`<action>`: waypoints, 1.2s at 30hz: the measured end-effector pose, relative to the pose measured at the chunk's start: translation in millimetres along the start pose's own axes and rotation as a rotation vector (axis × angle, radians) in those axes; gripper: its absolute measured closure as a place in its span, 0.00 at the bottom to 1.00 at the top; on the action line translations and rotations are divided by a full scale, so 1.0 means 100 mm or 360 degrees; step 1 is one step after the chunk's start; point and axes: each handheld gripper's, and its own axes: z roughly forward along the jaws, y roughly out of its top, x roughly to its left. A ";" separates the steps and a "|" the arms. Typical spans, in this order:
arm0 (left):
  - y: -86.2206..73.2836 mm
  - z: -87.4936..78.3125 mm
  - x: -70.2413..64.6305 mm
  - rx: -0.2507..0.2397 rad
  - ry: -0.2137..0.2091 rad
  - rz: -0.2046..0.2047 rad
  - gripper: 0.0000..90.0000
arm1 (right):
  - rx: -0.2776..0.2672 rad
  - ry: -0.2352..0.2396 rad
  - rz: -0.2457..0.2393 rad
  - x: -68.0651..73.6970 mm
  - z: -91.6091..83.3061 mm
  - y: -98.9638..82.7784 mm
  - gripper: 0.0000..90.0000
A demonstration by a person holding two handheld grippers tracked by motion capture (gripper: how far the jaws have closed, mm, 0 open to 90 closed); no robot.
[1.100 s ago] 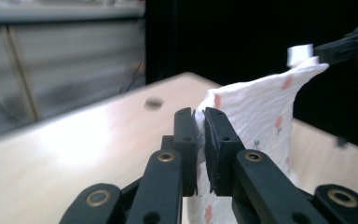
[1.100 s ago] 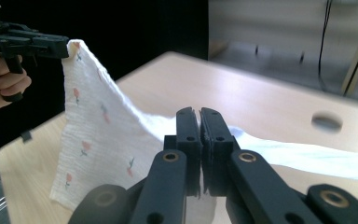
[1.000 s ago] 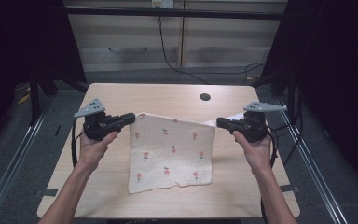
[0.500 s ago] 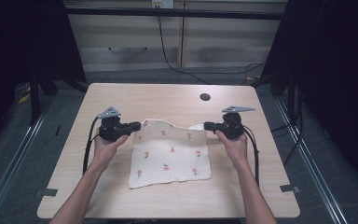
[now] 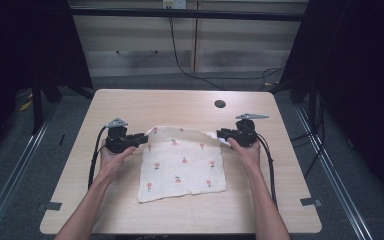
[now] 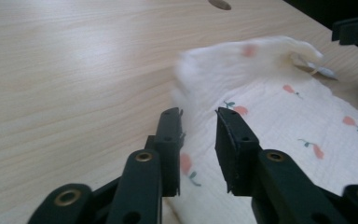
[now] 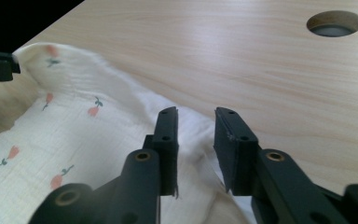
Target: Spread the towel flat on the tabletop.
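A white cloth (image 5: 182, 162) printed with small red flowers lies spread on the wooden table (image 5: 155, 105), its far edge still humped up. My left gripper (image 5: 142, 138) sits at the cloth's far left corner and my right gripper (image 5: 220, 133) at its far right corner. Both have just been opening. In the left gripper view the jaws (image 6: 198, 135) stand apart over the cloth (image 6: 279, 107), with no pad pressing on it. The right gripper view has its jaws (image 7: 196, 135) parted the same way above the cloth's folded corner (image 7: 74, 126).
A round cable hole (image 5: 220, 104) is in the table behind the cloth, toward the right. Bare wood lies on all sides of the cloth. Dark frame posts and cables stand beyond the table's far edge.
Both hands came down and inward, lowering the cloth's raised far edge onto the table. Both pairs of jaws, shut on the corners before, now stand apart.
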 end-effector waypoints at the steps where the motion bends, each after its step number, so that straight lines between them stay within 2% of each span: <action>1: 0.00 -0.01 0.00 -0.0009 0.0001 -0.0013 0.75 | -0.0009 -0.0008 0.0010 0.00 -0.01 0.00 0.75; 3: 0.00 -0.03 0.01 0.0011 -0.0005 -0.0007 0.69 | -0.0019 -0.0009 0.0021 -0.01 -0.03 0.01 0.70; 6: -0.01 -0.07 0.01 0.0036 -0.0002 -0.0006 0.59 | 0.0011 0.0020 0.0000 0.01 -0.06 0.01 0.62; 10: -0.02 -0.13 -0.02 0.0078 -0.0038 0.0008 0.46 | 0.0054 0.0065 -0.0044 0.09 -0.11 0.00 0.54; 12: -0.03 -0.16 -0.04 0.0118 -0.0083 0.0033 0.39 | 0.0080 0.0068 -0.0076 0.14 -0.14 -0.02 0.51; 14: -0.04 -0.22 -0.09 0.0118 -0.0051 0.0092 0.40 | 0.0141 0.0088 -0.0123 0.17 -0.17 -0.03 0.51; 16: -0.05 -0.26 -0.13 0.0127 -0.0089 0.0081 0.38 | 0.0211 0.0111 -0.0172 0.24 -0.19 -0.06 0.48; 17: -0.05 -0.29 -0.15 0.0131 -0.0095 0.0099 0.36 | 0.0239 0.0133 -0.0195 0.27 -0.20 -0.08 0.48; 18: -0.06 -0.33 -0.19 0.0127 -0.0091 0.0130 0.39 | 0.0268 0.0146 -0.0217 0.29 -0.22 -0.11 0.48; 19: -0.08 -0.37 -0.23 0.0118 -0.0066 0.0161 0.47 | 0.0291 0.0149 -0.0233 0.31 -0.24 -0.13 0.48; 20: -0.09 -0.40 -0.25 0.0117 -0.0068 0.0179 0.49 | 0.0300 0.0162 -0.0229 0.32 -0.26 -0.18 0.49; 23: -0.16 -0.45 -0.28 0.0095 -0.0169 0.0191 0.58 | 0.0328 0.0194 -0.0218 0.31 -0.33 -0.30 0.54; 25: -0.21 -0.47 -0.33 0.0086 -0.0153 0.0245 0.62 | 0.0353 0.0210 -0.0220 0.30 -0.37 -0.38 0.56; 26: -0.23 -0.48 -0.36 0.0072 -0.0188 0.0260 0.62 | 0.0383 0.0199 -0.0225 0.31 -0.39 -0.43 0.56; 27: -0.25 -0.48 -0.38 0.0055 -0.0254 0.0254 0.61 | 0.0397 0.0186 -0.0235 0.34 -0.41 -0.48 0.57; 28: -0.27 -0.49 -0.42 0.0070 -0.0295 0.0237 0.59 | 0.0398 0.0179 -0.0249 0.36 -0.44 -0.52 0.58; 29: -0.28 -0.49 -0.45 0.0110 -0.0318 0.0247 0.58 | 0.0397 0.0197 -0.0256 0.37 -0.46 -0.55 0.59; 31: -0.32 -0.46 -0.54 0.0199 -0.0284 0.0299 0.56 | 0.0403 0.0204 -0.0292 0.40 -0.49 -0.61 0.60; 32: -0.35 -0.45 -0.58 0.0214 -0.0287 0.0317 0.52 | 0.0412 0.0225 -0.0310 0.42 -0.49 -0.64 0.60; 34: -0.43 -0.43 -0.65 0.0194 -0.0303 0.0381 0.50 | 0.0388 0.0218 -0.0337 0.45 -0.50 -0.67 0.63; 36: -0.50 -0.36 -0.68 0.0215 -0.0309 0.0355 0.50 | 0.0375 0.0235 -0.0347 0.45 -0.47 -0.69 0.63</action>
